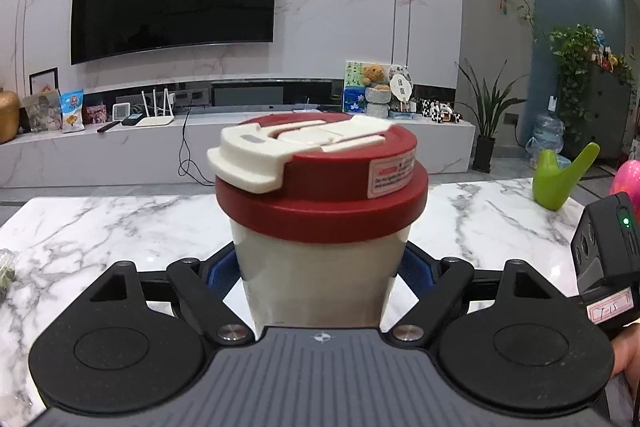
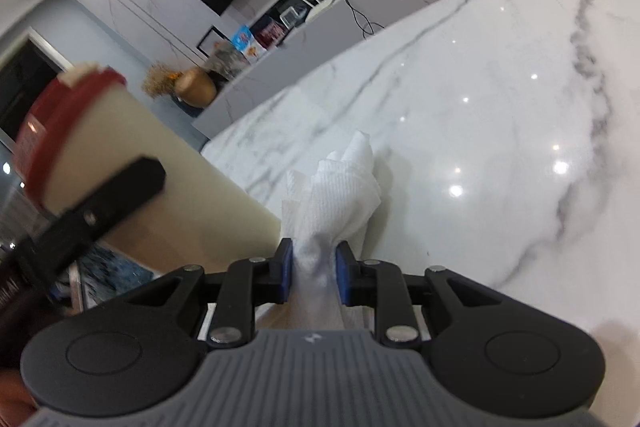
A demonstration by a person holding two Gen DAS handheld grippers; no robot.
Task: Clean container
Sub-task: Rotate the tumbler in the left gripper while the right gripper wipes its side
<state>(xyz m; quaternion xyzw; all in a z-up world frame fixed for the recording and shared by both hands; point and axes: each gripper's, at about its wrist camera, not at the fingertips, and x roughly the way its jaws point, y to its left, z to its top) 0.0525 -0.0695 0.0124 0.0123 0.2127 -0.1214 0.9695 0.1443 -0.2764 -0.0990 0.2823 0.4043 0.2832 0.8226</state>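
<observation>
A cream cup [image 1: 316, 275] with a red lid [image 1: 320, 183] and a white flip latch fills the left wrist view, upright above the marble table [image 1: 100, 227]. My left gripper [image 1: 318, 273] is shut on its body, blue pads on both sides. In the right wrist view the same cup [image 2: 152, 183] shows tilted at the left, with a left finger [image 2: 120, 187] across it. My right gripper [image 2: 314, 273] is shut on a crumpled white paper towel [image 2: 336, 195], which sticks out forward just right of the cup's lower side, above the table [image 2: 480, 107].
A green watering can [image 1: 560, 175] and a pink object [image 1: 626, 179] sit at the table's far right. The right gripper's black body [image 1: 604, 259] shows at the right edge. A TV and a low cabinet with clutter stand behind the table.
</observation>
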